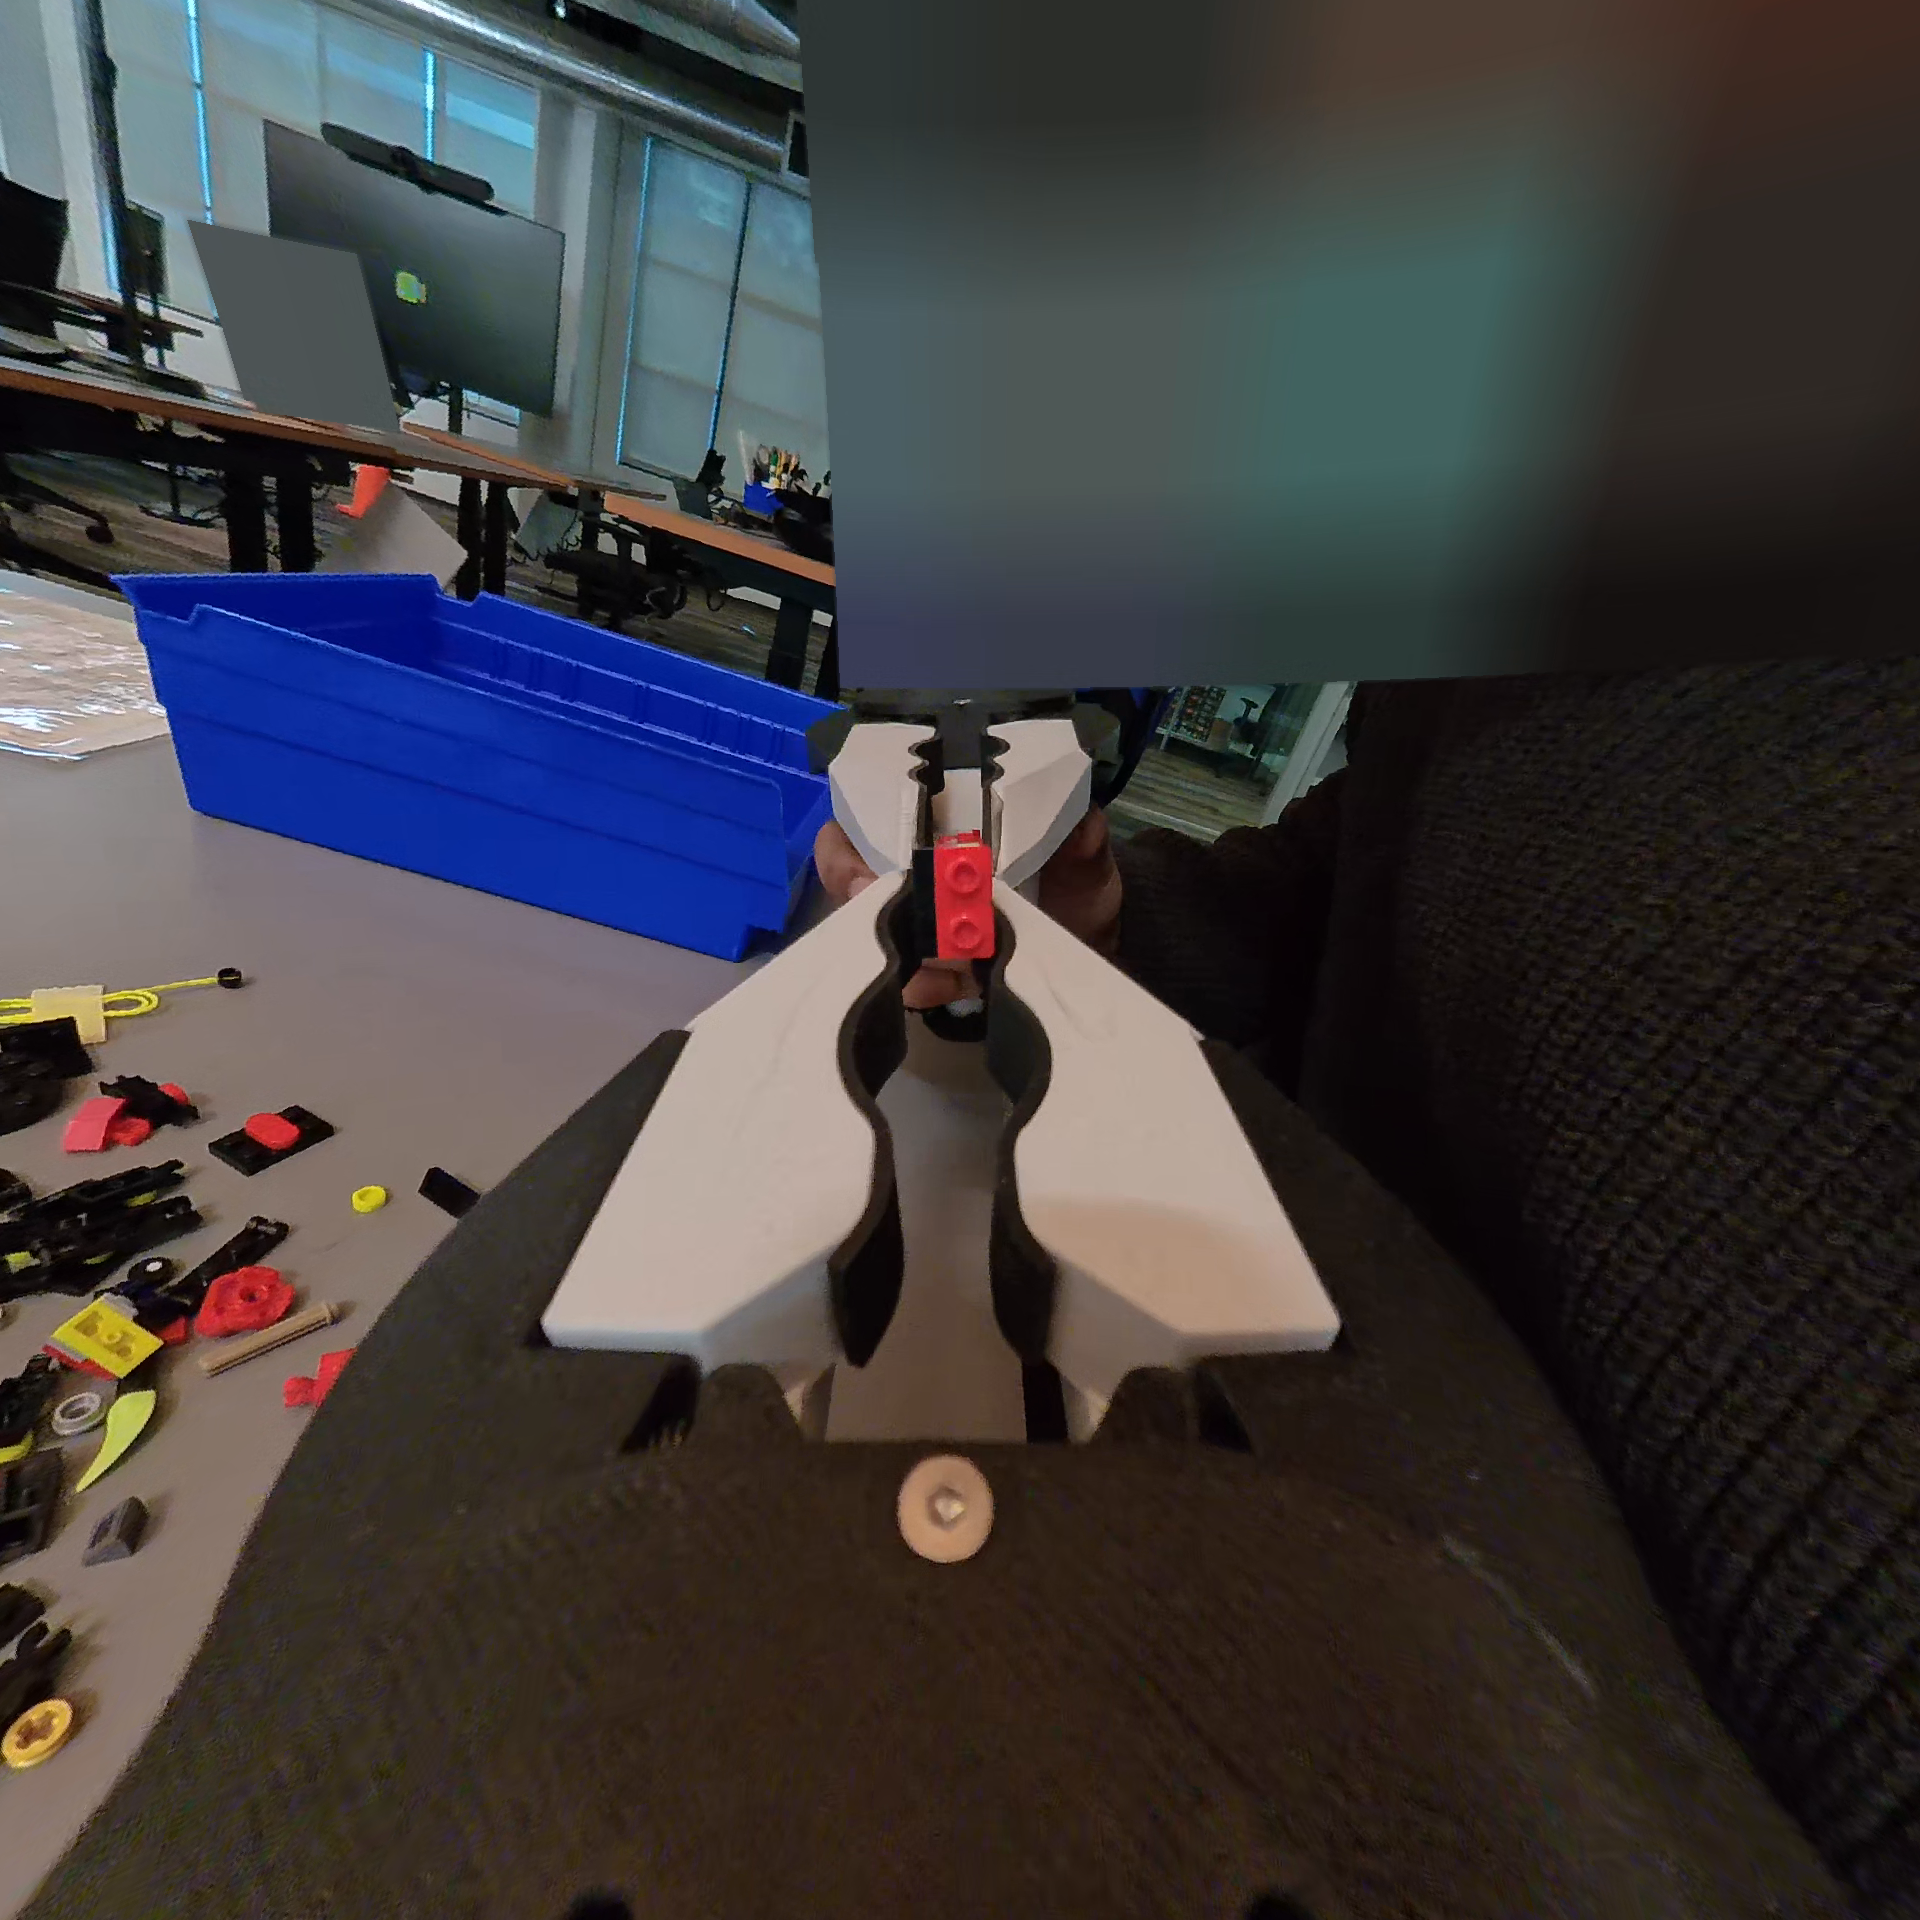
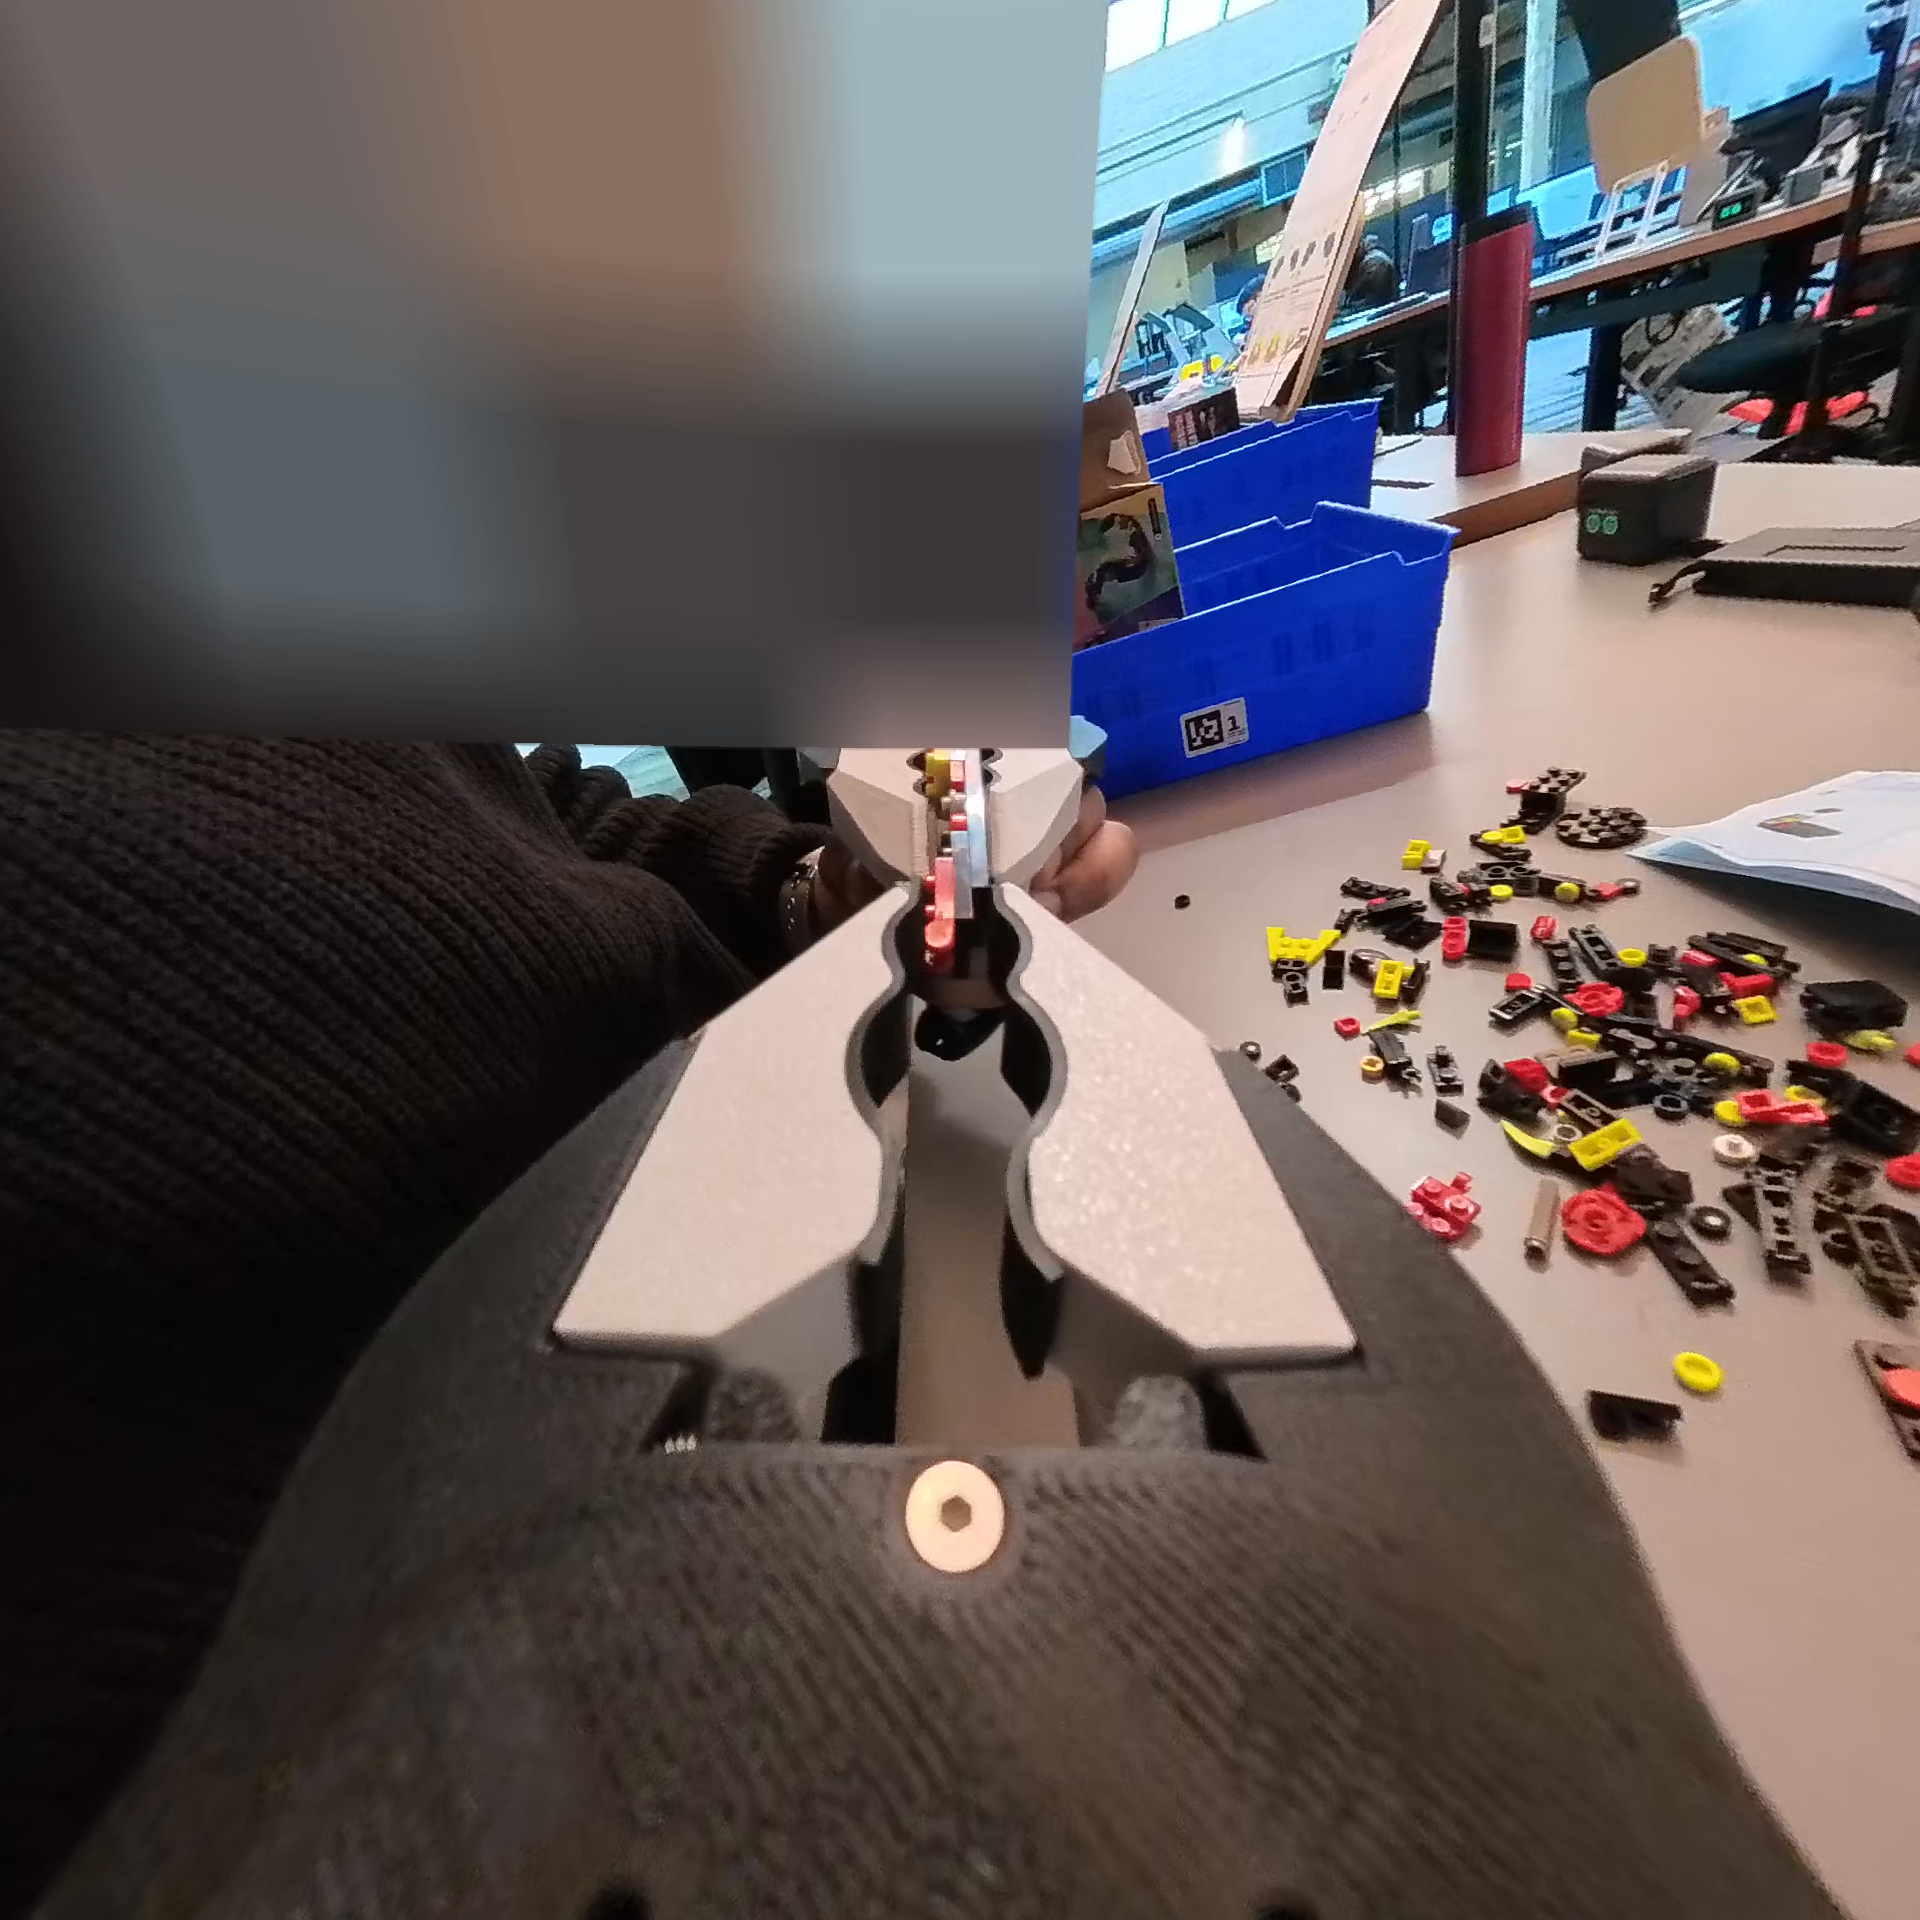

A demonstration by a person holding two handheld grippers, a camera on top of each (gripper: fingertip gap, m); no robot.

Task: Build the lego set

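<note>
My two grippers meet tip to tip above the grey table (image 1: 436,1018). My left gripper (image 1: 951,914) is shut on a small lego assembly (image 1: 961,904), which shows a red two-stud brick with a black part beside it. My right gripper (image 2: 951,925) is shut on the same assembly (image 2: 940,914), seen here edge-on as red, yellow and grey plates. The right gripper (image 1: 956,790) faces me in the left wrist view, and the left gripper (image 2: 951,821) faces me in the right wrist view. Loose red, yellow and black parts (image 1: 135,1299) lie on the table (image 2: 1558,727), also in the right wrist view (image 2: 1662,1060).
A blue bin (image 1: 468,748) stands behind the loose parts, and blue bins (image 2: 1268,644) stand at the back in the right wrist view. An instruction booklet (image 2: 1808,831) lies at the far right. A person's dark knit sleeve (image 1: 1610,1039) is close beside the grippers. My left and right fingertips are right by each other.
</note>
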